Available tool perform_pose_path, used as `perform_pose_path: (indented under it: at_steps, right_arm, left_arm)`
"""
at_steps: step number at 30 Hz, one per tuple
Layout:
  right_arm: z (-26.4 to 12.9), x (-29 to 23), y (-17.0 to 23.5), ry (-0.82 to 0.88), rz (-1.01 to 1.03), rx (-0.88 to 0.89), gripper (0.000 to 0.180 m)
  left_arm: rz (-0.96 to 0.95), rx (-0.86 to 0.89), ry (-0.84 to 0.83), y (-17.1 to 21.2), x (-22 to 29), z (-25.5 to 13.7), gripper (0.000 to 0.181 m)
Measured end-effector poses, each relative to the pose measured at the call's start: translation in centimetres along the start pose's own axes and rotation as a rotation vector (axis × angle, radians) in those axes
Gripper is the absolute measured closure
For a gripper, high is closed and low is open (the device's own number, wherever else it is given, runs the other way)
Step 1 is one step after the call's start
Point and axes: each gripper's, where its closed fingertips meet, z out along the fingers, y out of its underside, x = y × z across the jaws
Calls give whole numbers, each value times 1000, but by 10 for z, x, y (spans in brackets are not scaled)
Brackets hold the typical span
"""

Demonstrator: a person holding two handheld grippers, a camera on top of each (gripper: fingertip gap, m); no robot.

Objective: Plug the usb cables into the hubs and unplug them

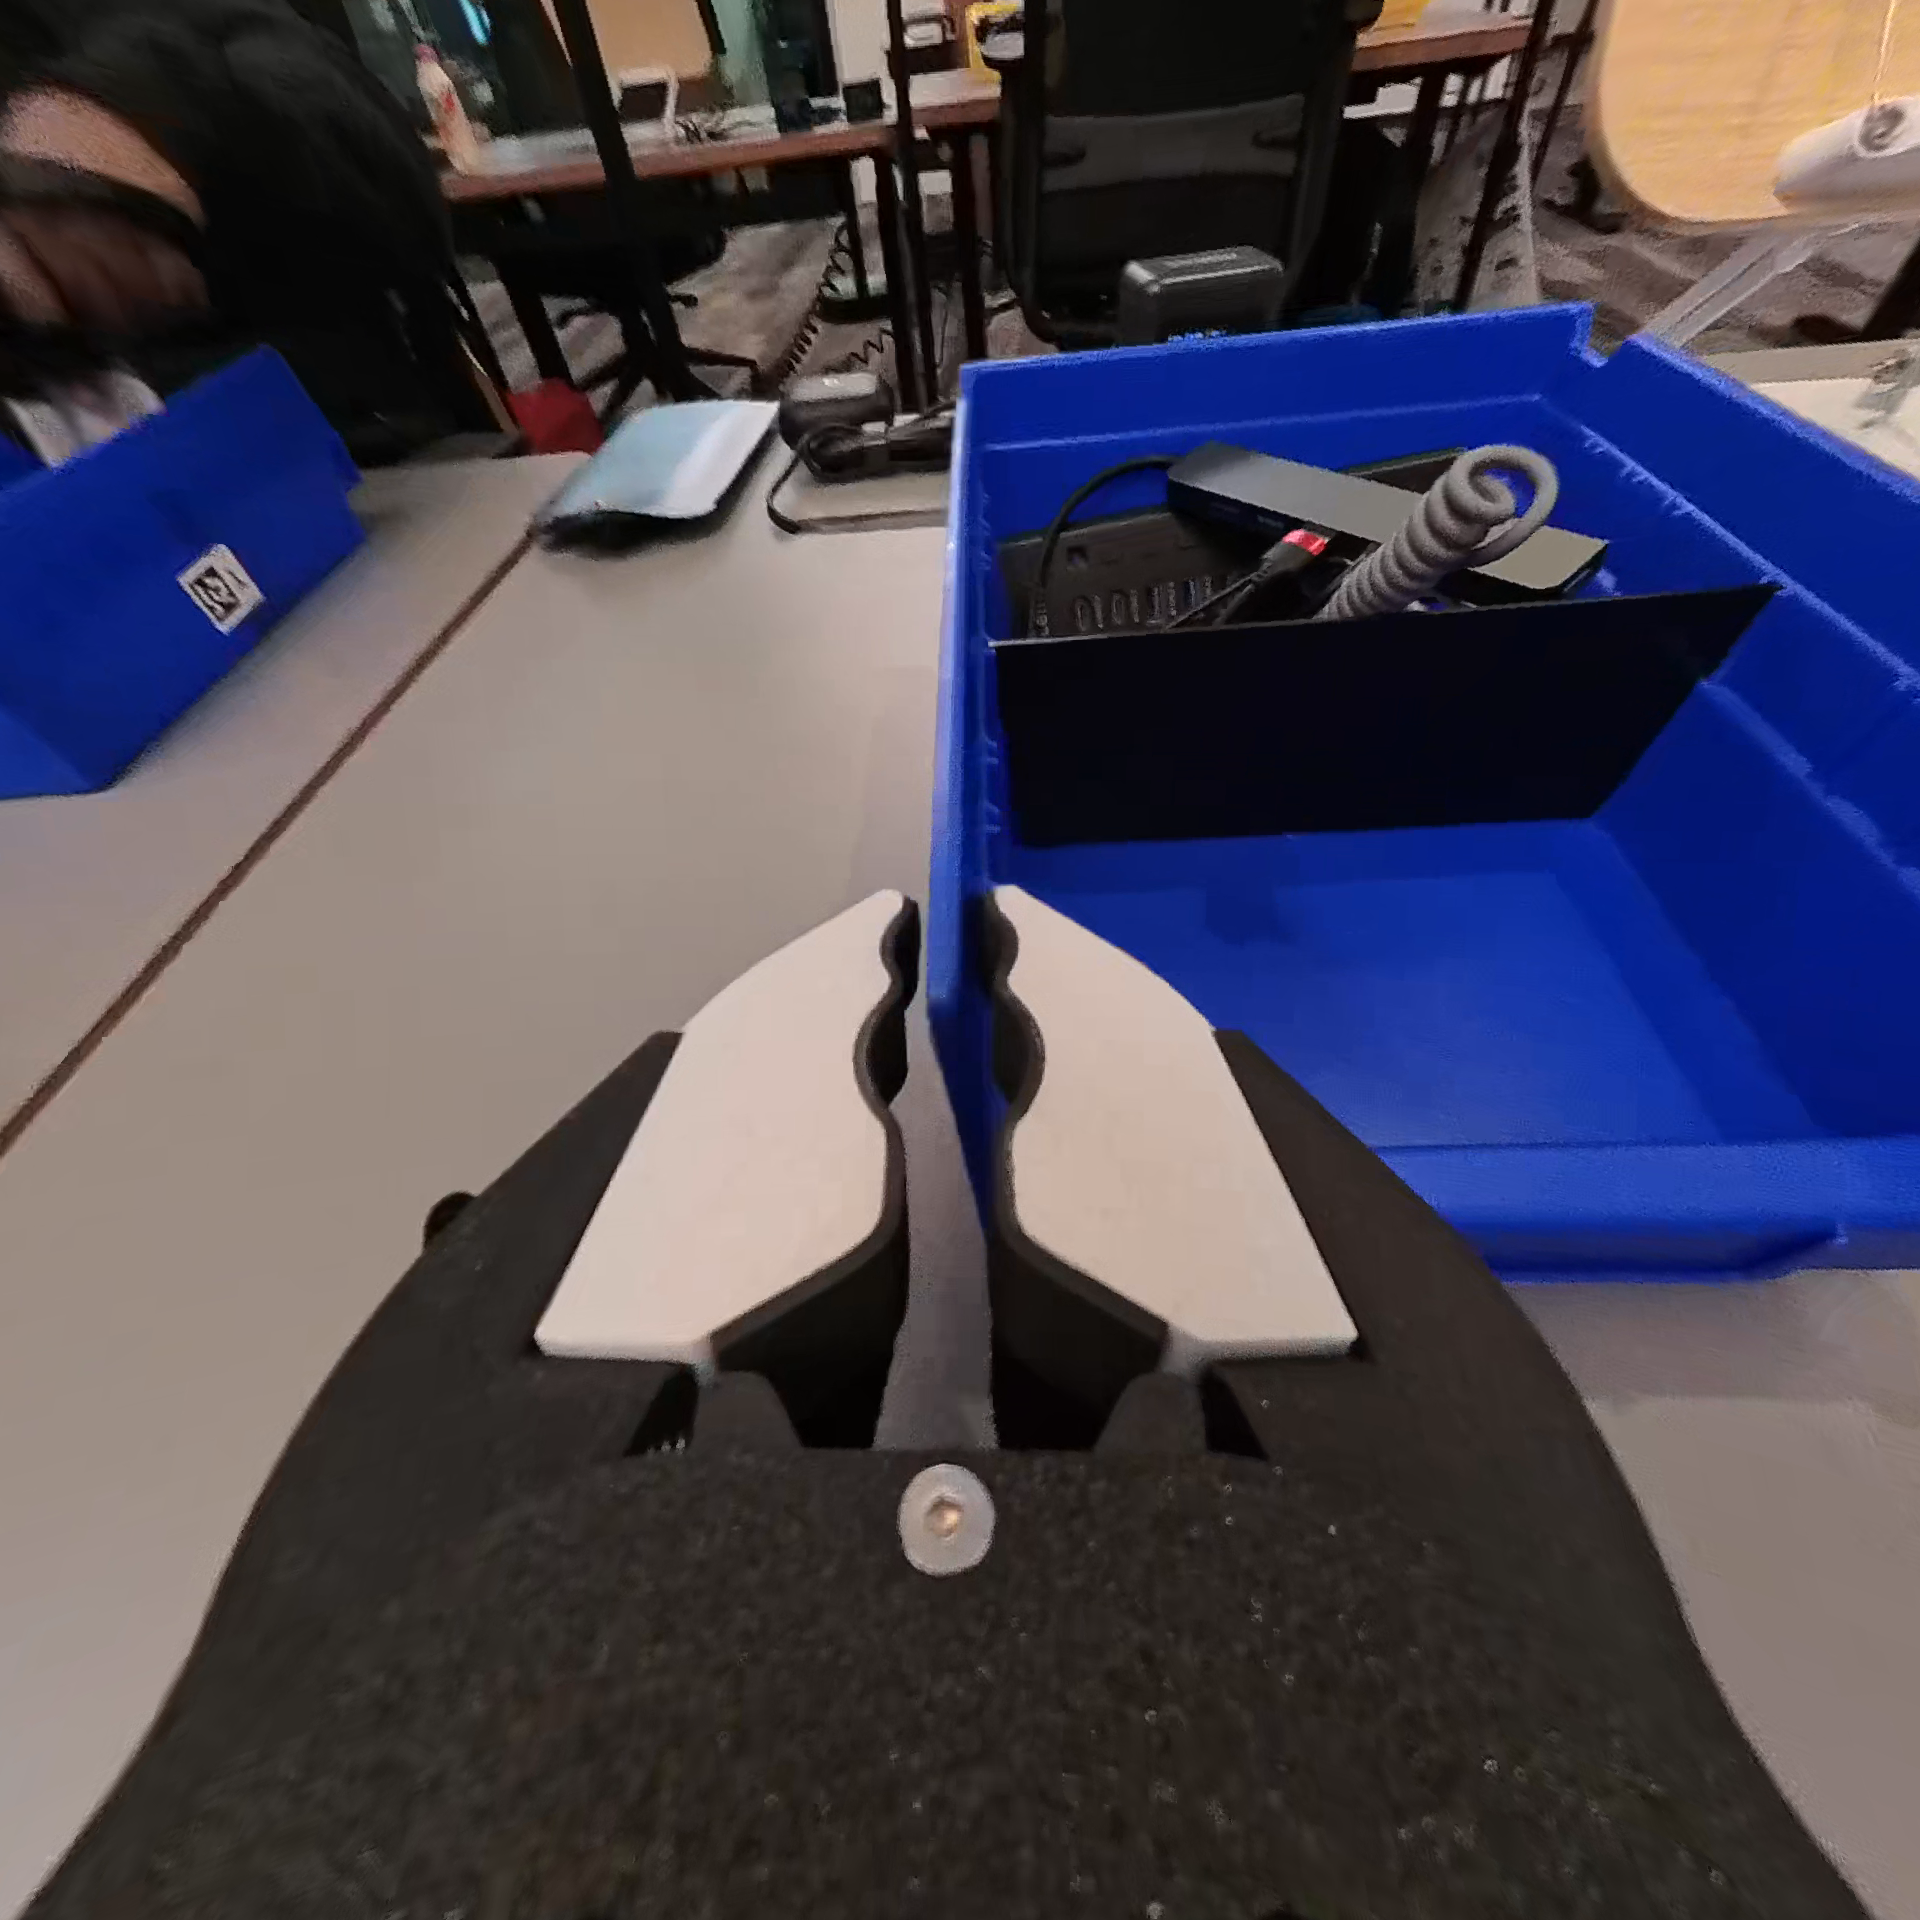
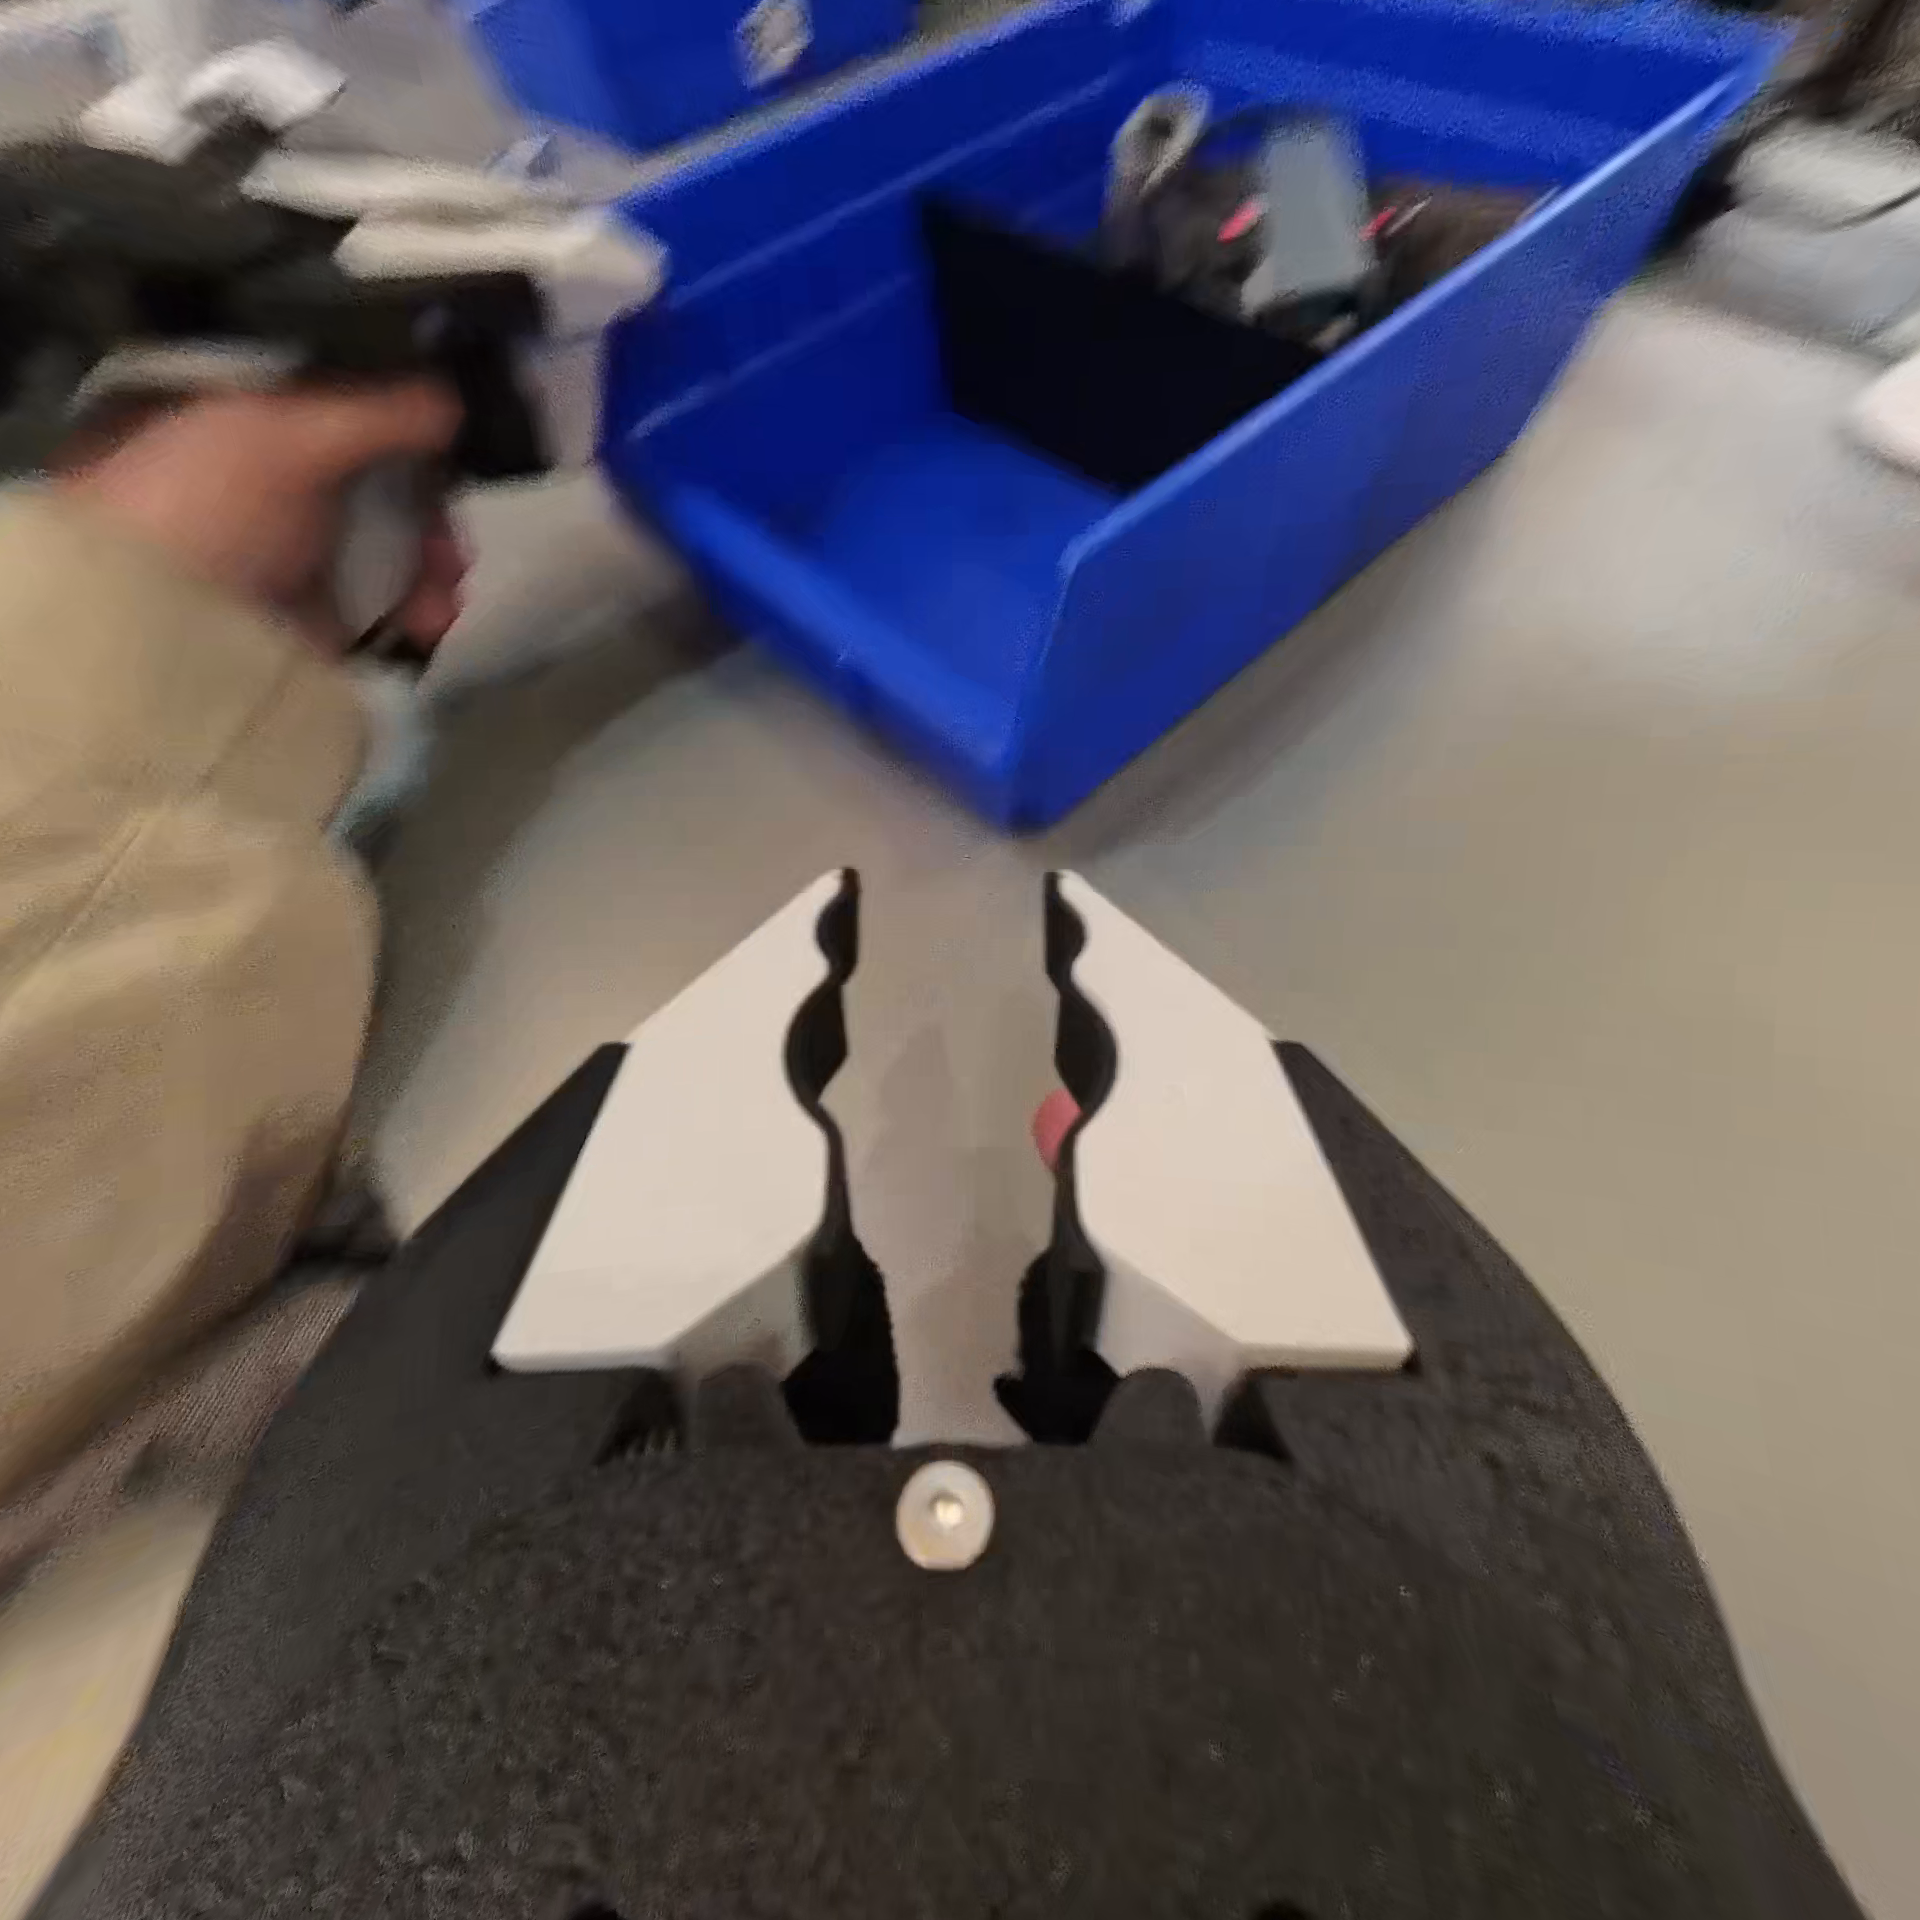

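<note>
Grey table [image 1: 520,935] carries everything; on it a big blue bin [image 1: 1558,1195] split by a dark divider [image 1: 1351,717] into a near compartment, bare as far as I can see, and a far one holding the gear. A second blue bin [image 1: 156,582] sits well apart at the left. In the far compartment: a flat black hub [image 1: 1455,520] lying across another dark hub w/ a row of ports [image 1: 1122,597], a grey coiled cable [image 1: 1455,520] draped over them, and a thin black cable w/ a red-tipped plug [image 1: 1304,545] resting at the flat hub's edge – can't tell if it's seated in a port. Left tongs [image 1: 951,914] hang low over the table just beside the bin's near left corner, slightly parted, nothing between them. Right tongs [image 2: 951,883] are spread wider, empty, above bare table short of the bin; that view is blurred, w/ the person's hand [image 2: 312,509] on the other gripper at its left. Step in hand, I judge: the approach – nothing gripped yet. Next move prob. calls for both tongs going over the divider into the far compartment, one to steady a hub, the other to pinch a plug squarely behind its tip.
</note>
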Motion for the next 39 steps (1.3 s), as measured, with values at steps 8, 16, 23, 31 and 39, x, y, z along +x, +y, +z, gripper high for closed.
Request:
perform_pose_path:
  at_steps: [8,16,23,31,39]
  right_arm:
    - [-154,102,59,25,124,47,133]
    - [-332,272,106,615,326,408,127]
    - [-364,319,136,854,292,297,127]
    - [-354,304,128,763,352,348,137]
    - [-297,242,114,569,112,208,139]
  left_arm:
    - [-9,134,-197,-37,-13,-55,159]
    - [-255,-23,166,23,106,-96,157]
    - [-117,-81,227,28,132,-84,153]
    - [-135,-75,278,28,136,-83,154]
    - [-94,31,369,12,159,-87,151]
